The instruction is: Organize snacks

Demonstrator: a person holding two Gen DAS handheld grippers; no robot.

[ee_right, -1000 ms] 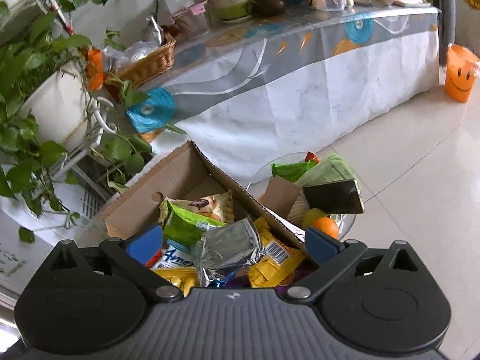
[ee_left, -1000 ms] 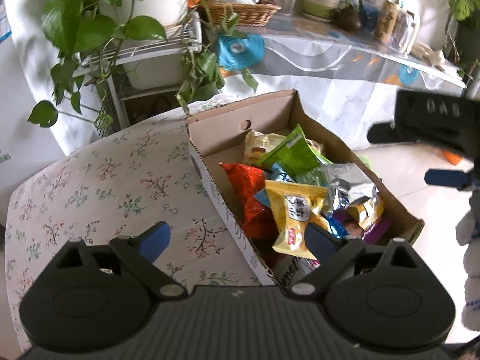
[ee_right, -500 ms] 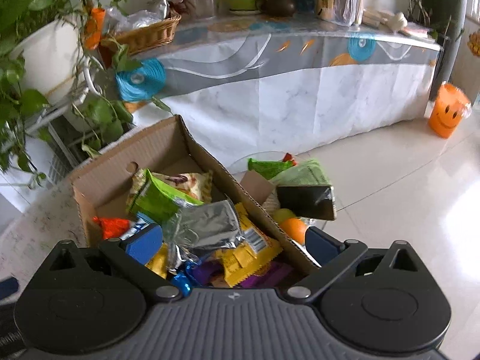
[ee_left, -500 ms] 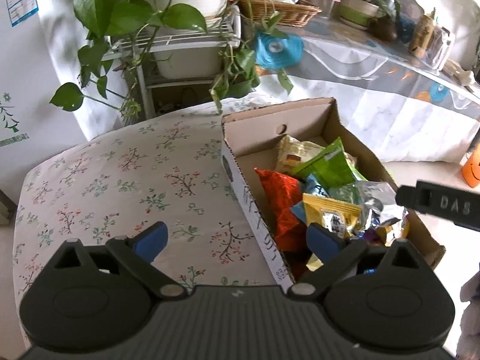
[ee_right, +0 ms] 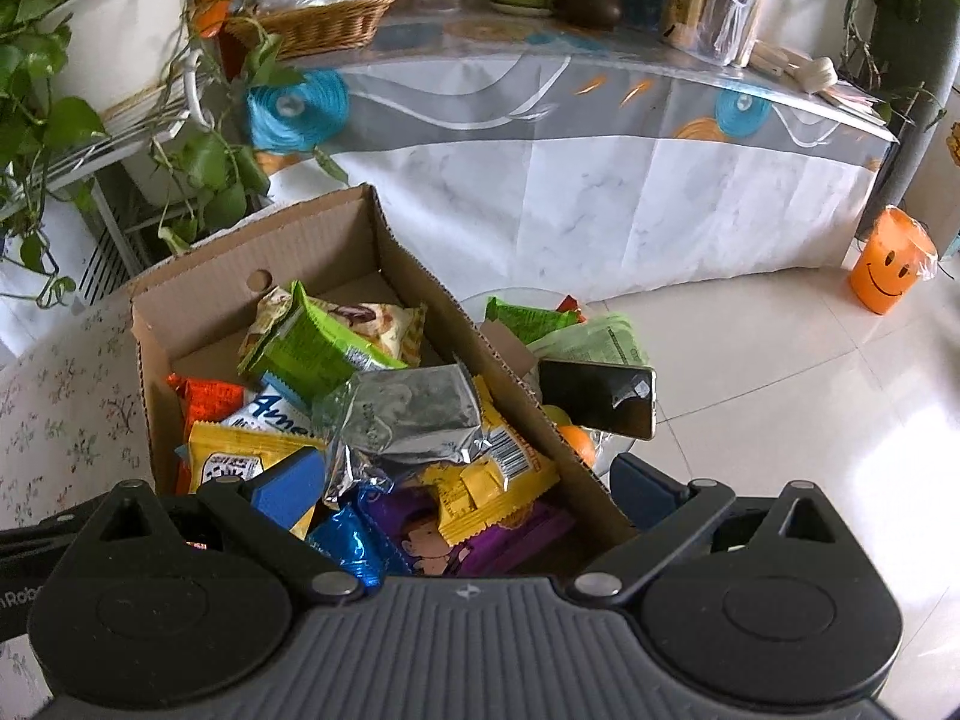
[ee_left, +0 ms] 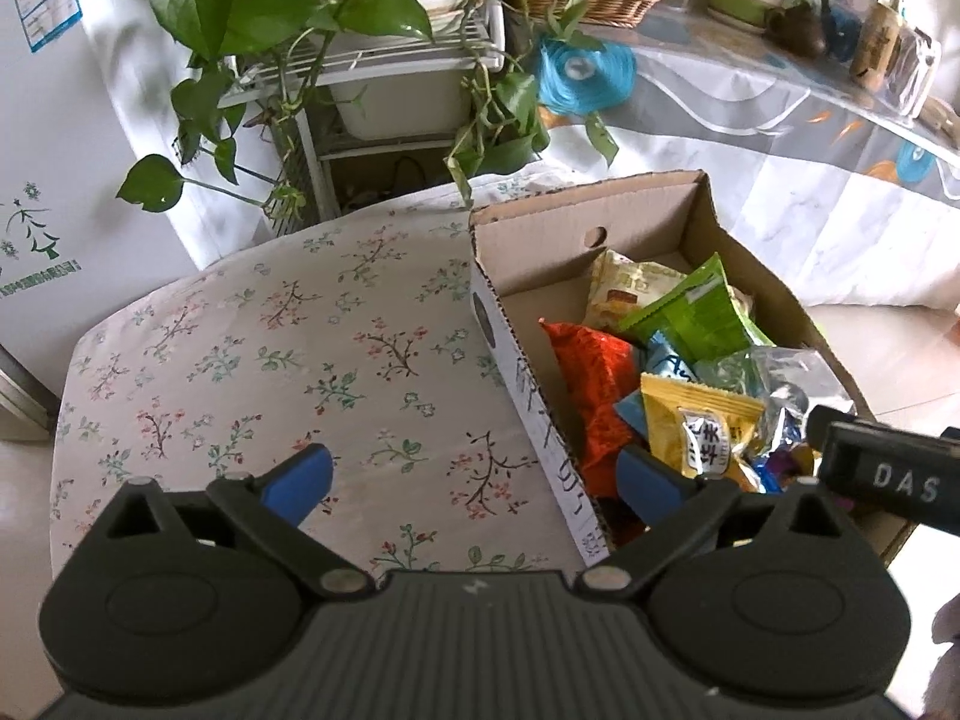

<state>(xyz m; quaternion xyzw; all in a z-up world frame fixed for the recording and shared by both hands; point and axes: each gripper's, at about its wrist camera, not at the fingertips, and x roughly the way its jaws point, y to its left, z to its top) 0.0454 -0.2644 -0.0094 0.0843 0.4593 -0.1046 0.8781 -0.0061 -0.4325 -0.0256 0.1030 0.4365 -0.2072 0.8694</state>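
An open cardboard box (ee_left: 600, 198) of snack packets stands on a floral table. In it lie a yellow packet (ee_left: 696, 426), an orange-red packet (ee_left: 594, 372), a green packet (ee_left: 696, 312) and a silver packet (ee_right: 408, 414). My left gripper (ee_left: 474, 474) hovers over the box's near left wall, jaws opening, the pads touching nothing. My right gripper (ee_right: 465, 489) is open above the box's right wall (ee_right: 540, 414). Its left finger is over the snacks and its right finger is outside the box. It holds nothing.
The floral tablecloth (ee_left: 270, 360) lies bare to the box's left. A plant stand (ee_left: 372, 60) and a long cloth-covered table (ee_right: 600, 210) stand behind. A phone (ee_right: 594, 396), fruit and packets sit on a glass side table right of the box. An orange smiley bucket (ee_right: 891, 267) stands on the floor.
The left view has swung left, showing more of the floral cloth, and its jaws stand slightly wider. The right gripper has rolled and shifted left, so the box now fills its near view.
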